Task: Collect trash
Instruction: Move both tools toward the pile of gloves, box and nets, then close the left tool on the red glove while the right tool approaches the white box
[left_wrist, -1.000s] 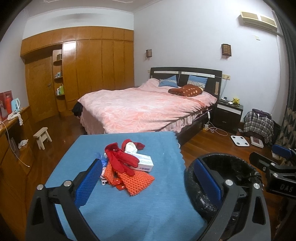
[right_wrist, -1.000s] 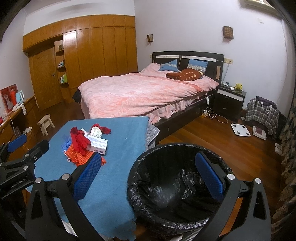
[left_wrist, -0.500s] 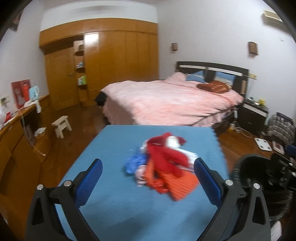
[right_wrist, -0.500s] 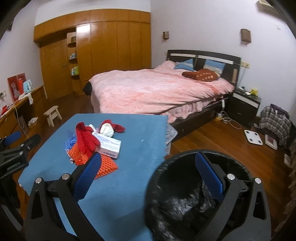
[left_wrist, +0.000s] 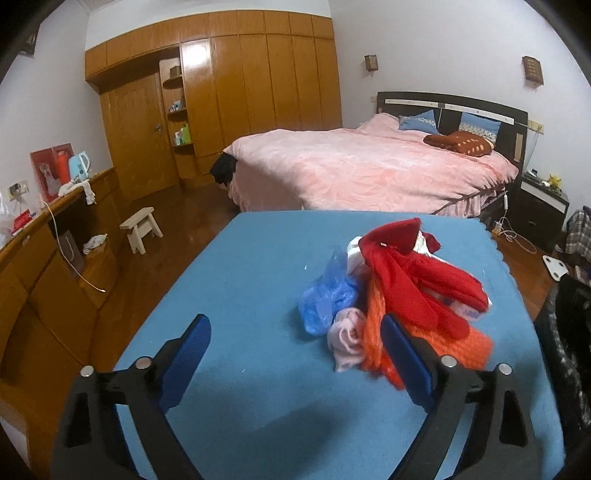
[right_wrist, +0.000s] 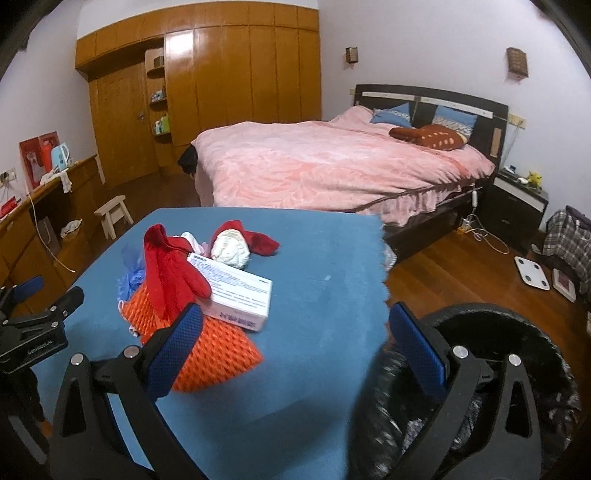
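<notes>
Both grippers (left_wrist: 295, 354) (right_wrist: 291, 336) gape empty, trash pile (left_wrist: 399, 291) just ahead on table (left_wrist: 240, 295).

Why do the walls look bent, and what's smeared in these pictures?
Both views: fisheye lenses bow the room's edges. Left wrist view: the orange knitted mesh is motion-smeared near the lens. Right wrist view: the black bag-lined trash bin is streaked.

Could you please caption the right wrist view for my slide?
Open right gripper nears a trash pile, white box on orange mesh, beside the black-lined bin.
</notes>
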